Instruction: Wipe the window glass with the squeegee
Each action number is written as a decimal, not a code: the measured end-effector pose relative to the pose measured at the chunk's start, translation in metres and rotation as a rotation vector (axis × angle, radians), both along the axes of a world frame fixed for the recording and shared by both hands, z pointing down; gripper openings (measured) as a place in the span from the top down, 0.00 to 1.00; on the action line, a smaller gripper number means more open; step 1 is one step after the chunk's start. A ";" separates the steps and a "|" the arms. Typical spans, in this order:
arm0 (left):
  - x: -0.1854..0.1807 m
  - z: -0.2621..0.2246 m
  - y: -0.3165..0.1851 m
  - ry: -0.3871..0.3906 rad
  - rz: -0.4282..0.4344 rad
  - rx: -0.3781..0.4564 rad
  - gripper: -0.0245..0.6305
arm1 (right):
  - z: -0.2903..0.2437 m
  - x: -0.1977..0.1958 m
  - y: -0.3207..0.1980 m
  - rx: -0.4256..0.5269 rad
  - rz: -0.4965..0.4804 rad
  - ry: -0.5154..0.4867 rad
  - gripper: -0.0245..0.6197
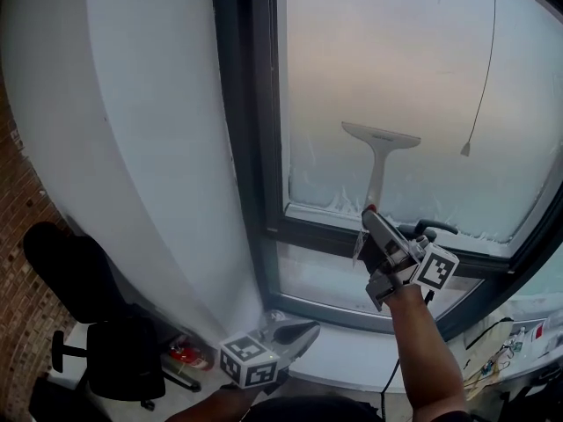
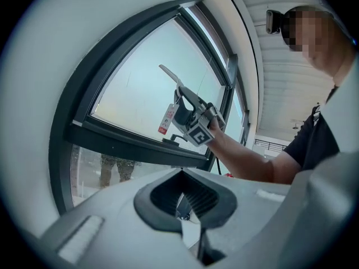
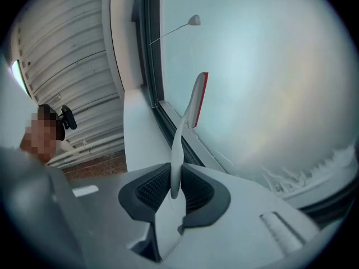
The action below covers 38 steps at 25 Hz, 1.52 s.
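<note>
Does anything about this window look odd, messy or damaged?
Nothing looks broken or askew. The window glass is hazy all over. A ragged white fringe clings along its bottom edge, below the squeegee. It may be cleaning residue not yet wiped off.

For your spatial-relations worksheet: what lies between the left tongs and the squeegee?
In the head view, the window's dark crossbar separates the left tongs from the squeegee.

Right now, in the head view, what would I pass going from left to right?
Black chair → white wall → dark window frame → squeegee → hanging cord.
</note>
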<state>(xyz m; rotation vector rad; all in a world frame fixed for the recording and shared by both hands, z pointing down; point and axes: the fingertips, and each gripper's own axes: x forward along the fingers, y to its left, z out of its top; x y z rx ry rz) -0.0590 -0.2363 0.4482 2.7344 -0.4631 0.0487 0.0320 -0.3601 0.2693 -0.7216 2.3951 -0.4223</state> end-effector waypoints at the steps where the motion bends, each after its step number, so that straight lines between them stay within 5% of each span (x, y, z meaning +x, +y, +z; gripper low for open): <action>1: 0.003 0.000 0.001 0.000 0.000 0.000 0.96 | -0.012 0.005 -0.002 0.016 0.004 0.010 0.83; 17: 0.023 -0.006 0.000 -0.004 -0.067 -0.009 0.96 | -0.139 0.052 -0.027 0.173 -0.016 0.068 0.83; 38: 0.041 0.001 0.014 -0.012 -0.055 -0.022 0.96 | -0.078 0.061 -0.027 0.090 -0.061 0.023 0.83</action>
